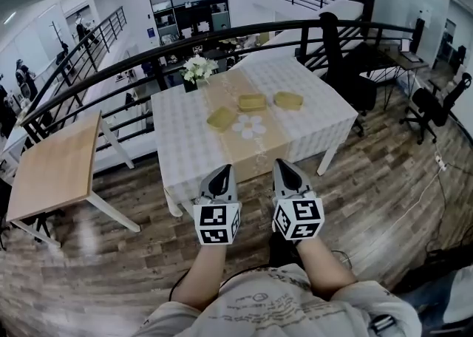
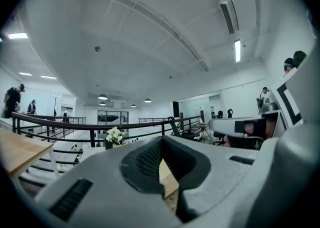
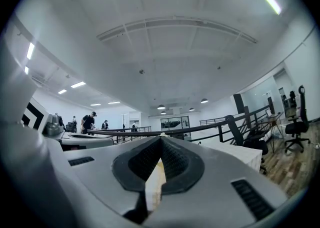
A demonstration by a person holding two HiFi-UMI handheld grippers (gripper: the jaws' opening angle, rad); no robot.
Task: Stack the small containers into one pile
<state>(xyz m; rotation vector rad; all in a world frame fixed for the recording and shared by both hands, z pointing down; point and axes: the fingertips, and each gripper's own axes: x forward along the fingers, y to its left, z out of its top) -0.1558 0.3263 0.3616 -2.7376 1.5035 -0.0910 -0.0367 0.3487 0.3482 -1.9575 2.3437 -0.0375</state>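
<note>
Right gripper [image 1: 285, 165] far from containers [image 1: 252, 102]

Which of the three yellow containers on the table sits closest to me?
The leftmost container, just left of the white flower mat; the middle container and right container lie farther back.

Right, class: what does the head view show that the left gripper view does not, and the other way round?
Only the head view shows the three yellow containers, lying apart on the table, the flower-shaped mat near them, and the wooden table at left. Only the left gripper view shows the ceiling lights and the left hand-held gripper with its jaws meeting at their tips, nothing between them. Both show the white bouquet and the black railing.
</note>
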